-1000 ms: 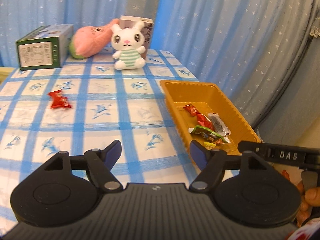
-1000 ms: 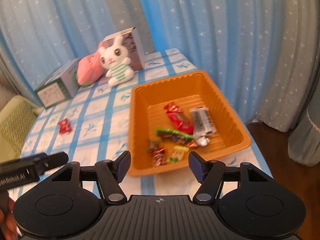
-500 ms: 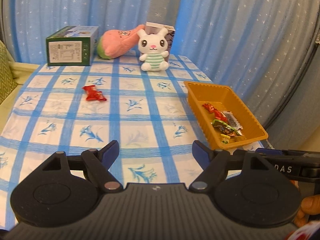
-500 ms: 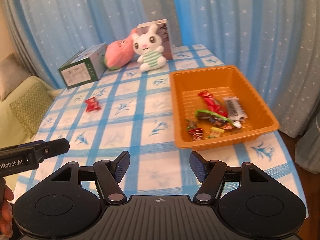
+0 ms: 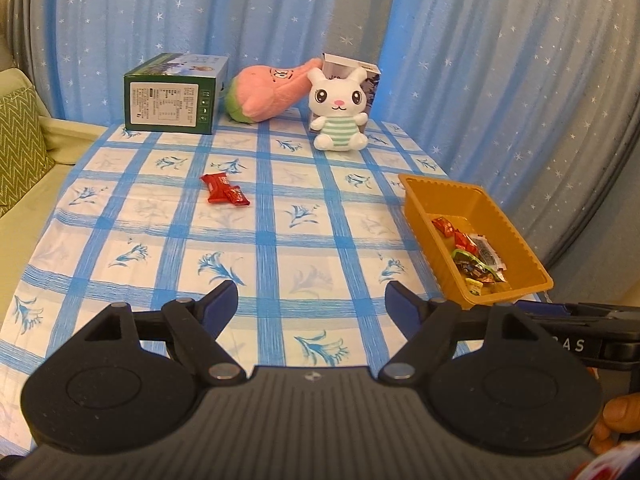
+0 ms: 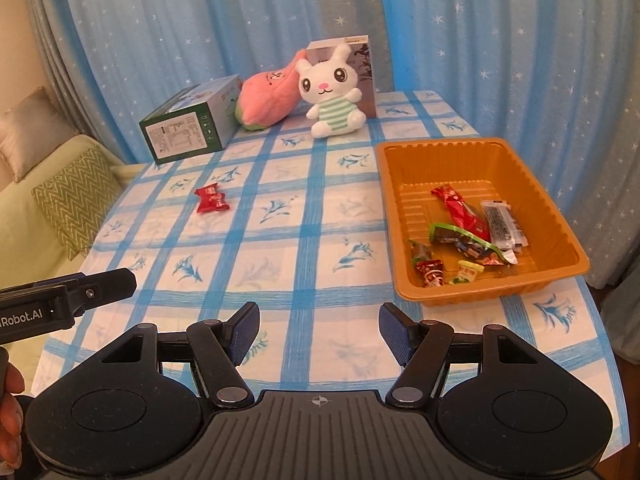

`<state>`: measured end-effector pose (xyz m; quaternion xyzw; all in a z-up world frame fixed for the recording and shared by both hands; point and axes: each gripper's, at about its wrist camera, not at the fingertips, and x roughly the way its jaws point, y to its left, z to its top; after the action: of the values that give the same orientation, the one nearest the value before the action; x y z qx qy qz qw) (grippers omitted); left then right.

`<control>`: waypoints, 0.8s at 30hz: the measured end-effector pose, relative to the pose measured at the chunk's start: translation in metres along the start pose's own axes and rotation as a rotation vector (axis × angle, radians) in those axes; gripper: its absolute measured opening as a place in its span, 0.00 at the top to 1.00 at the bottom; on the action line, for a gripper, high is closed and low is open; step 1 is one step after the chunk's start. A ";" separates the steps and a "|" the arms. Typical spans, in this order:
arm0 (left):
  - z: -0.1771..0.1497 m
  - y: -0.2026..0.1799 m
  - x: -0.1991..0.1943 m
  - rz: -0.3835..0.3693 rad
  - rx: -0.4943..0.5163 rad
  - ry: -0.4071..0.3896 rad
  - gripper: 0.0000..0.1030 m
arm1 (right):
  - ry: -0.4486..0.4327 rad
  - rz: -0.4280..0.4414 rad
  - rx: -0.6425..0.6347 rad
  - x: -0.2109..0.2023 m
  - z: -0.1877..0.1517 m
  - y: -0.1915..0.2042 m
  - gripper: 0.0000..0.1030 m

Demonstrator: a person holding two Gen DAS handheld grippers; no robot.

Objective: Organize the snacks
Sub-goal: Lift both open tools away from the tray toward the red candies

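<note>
Lying alone on the checked worktop, a red snack packet sat left of both spread, empty grippers, the left gripper and right gripper, while the orange tray at right held several wrapped snacks.

A glossy ribbed orange plastic tray and a matt blue-checked cloth table cover are seen.

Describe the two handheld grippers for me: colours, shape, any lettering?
Both the left gripper and the right gripper are matte black, with ribbed housings, two round discs, silver pivot pins and dark blue finger pads. White lettering marks their sides. No sleeves show.
</note>
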<state>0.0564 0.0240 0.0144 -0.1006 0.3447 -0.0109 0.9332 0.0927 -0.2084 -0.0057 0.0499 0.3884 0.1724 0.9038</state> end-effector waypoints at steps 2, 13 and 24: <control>0.001 0.004 0.000 0.007 -0.001 -0.004 0.24 | 0.002 0.002 -0.004 0.003 0.001 0.003 0.36; 0.008 0.032 0.012 0.045 -0.028 -0.005 0.24 | 0.026 0.018 -0.035 0.030 0.009 0.018 0.36; 0.023 0.063 0.037 0.075 -0.043 -0.005 0.24 | 0.046 0.041 -0.070 0.072 0.024 0.035 0.36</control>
<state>0.0965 0.0870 -0.0048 -0.1075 0.3462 0.0315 0.9315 0.1464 -0.1491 -0.0307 0.0223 0.4015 0.2056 0.8922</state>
